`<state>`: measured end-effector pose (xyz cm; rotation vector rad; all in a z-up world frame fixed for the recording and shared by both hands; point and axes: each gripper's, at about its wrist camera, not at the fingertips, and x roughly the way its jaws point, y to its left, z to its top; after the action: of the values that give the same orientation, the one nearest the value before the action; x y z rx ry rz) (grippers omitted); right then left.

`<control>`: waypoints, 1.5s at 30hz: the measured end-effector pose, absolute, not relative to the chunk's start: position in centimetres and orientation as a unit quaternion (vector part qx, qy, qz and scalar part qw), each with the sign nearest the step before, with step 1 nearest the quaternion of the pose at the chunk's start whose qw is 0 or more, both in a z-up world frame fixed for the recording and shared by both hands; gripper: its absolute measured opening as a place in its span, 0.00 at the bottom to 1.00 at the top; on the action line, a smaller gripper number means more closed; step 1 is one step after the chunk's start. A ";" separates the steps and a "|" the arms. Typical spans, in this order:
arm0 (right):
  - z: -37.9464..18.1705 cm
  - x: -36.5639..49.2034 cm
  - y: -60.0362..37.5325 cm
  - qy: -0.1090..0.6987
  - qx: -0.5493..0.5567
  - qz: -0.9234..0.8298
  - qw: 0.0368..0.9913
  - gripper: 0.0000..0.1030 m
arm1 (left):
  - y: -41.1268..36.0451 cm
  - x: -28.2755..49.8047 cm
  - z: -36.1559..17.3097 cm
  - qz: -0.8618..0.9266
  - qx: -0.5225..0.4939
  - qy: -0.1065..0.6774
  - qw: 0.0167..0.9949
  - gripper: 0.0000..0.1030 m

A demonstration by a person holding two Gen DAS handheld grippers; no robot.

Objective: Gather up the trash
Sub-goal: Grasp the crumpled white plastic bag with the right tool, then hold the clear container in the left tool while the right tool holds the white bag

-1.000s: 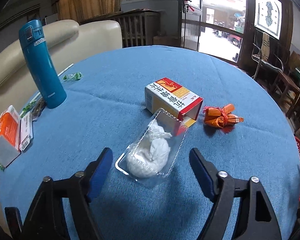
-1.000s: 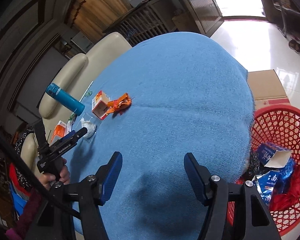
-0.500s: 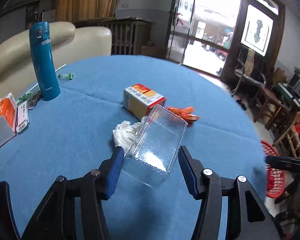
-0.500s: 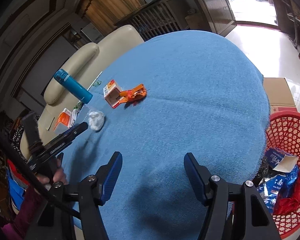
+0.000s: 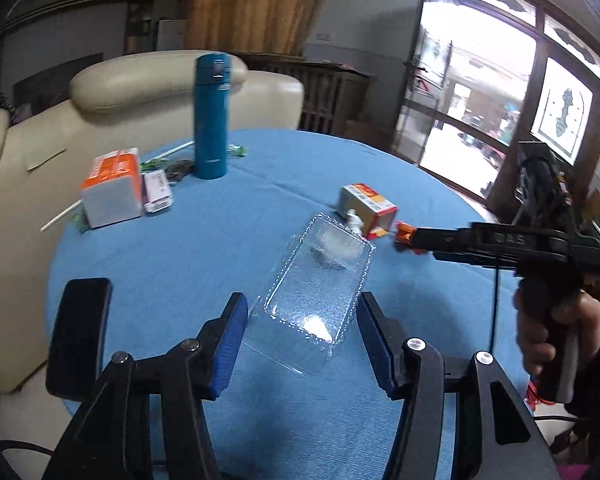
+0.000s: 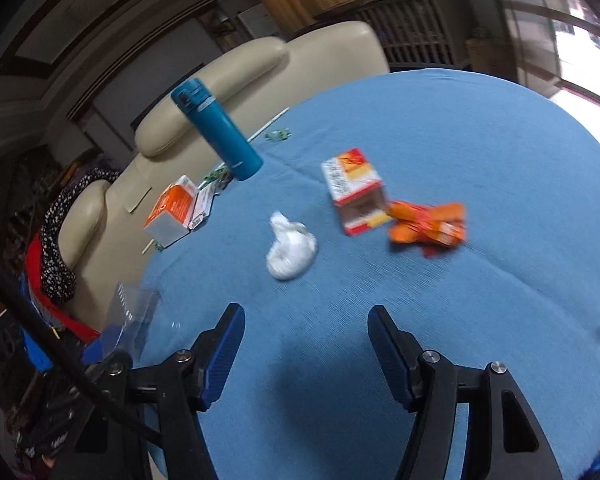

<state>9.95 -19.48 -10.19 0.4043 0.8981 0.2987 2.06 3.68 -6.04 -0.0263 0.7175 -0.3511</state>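
Note:
My left gripper is shut on a clear plastic tray and holds it tilted above the blue table. The tray also shows at the left edge of the right wrist view. A white crumpled wad lies on the cloth. A red-and-white carton lies open beside an orange wrapper. My right gripper is open and empty above the cloth, short of the wad. It reaches in from the right in the left wrist view.
A teal flask stands at the far side of the table, with an orange-and-white box, a small packet and green wrappers near it. A cream sofa stands behind the table.
My left gripper closed on the clear tray and lifted it off the white wad, which stayed on the table. My right gripper swung from the basket side toward the trash.

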 end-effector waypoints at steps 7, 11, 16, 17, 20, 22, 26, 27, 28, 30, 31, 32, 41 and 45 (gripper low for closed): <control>-13.5 16.7 -15.5 0.470 0.210 0.119 0.849 0.50 | 5.1 2.3 -6.0 -0.141 -0.028 0.357 0.923 0.57; -15.2 18.8 -14.5 0.485 0.222 0.096 0.840 0.36 | 5.0 2.2 -6.1 -0.143 -0.027 0.358 0.922 0.57; -14.9 17.6 -13.9 0.472 0.184 0.093 0.857 0.24 | 4.7 1.8 -5.7 -0.146 -0.027 0.354 0.923 0.57; -14.7 17.1 -14.1 0.468 0.180 0.092 0.860 0.24 | 4.6 1.8 -5.6 -0.147 -0.027 0.355 0.923 0.57; -14.0 15.1 -15.7 0.459 0.190 0.097 0.862 0.24 | 4.0 1.4 -5.2 -0.149 -0.022 0.350 0.925 0.57; -13.2 13.2 -17.0 0.451 0.191 0.099 0.866 0.24 | 3.2 1.1 -4.8 -0.151 -0.014 0.346 0.926 0.57; -11.3 8.8 -19.7 0.431 0.187 0.100 0.877 0.24 | 1.3 0.2 -3.6 -0.155 0.007 0.333 0.930 0.57; -10.8 7.6 -20.4 0.425 0.188 0.098 0.880 0.24 | 0.8 0.0 -3.4 -0.156 0.011 0.331 0.931 0.57; -10.3 6.4 -21.3 0.419 0.190 0.096 0.883 0.24 | 0.2 -0.3 -3.0 -0.156 0.016 0.328 0.932 0.57; -9.5 4.0 -23.0 0.408 0.202 0.091 0.885 0.24 | -0.7 -0.7 -2.5 -0.156 0.025 0.323 0.933 0.57; -9.2 3.0 -23.8 0.403 0.206 0.088 0.887 0.24 | -1.3 -1.0 -2.3 -0.155 0.031 0.322 0.934 0.57; -8.8 2.0 -24.5 0.398 0.210 0.083 0.889 0.24 | -1.9 -1.2 -2.1 -0.153 0.037 0.322 0.934 0.57; -5.9 -6.3 -28.9 0.350 0.227 0.062 0.907 0.24 | -5.8 -3.9 0.1 -0.153 0.083 0.302 0.937 0.57; -4.6 -8.7 -29.3 0.328 0.220 0.060 0.917 0.24 | -7.2 -5.0 1.2 -0.154 0.099 0.291 0.939 0.57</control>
<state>-8.74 -29.32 -4.57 0.4522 0.6755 0.1227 -5.04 -7.16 1.17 0.2022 0.5944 -0.3141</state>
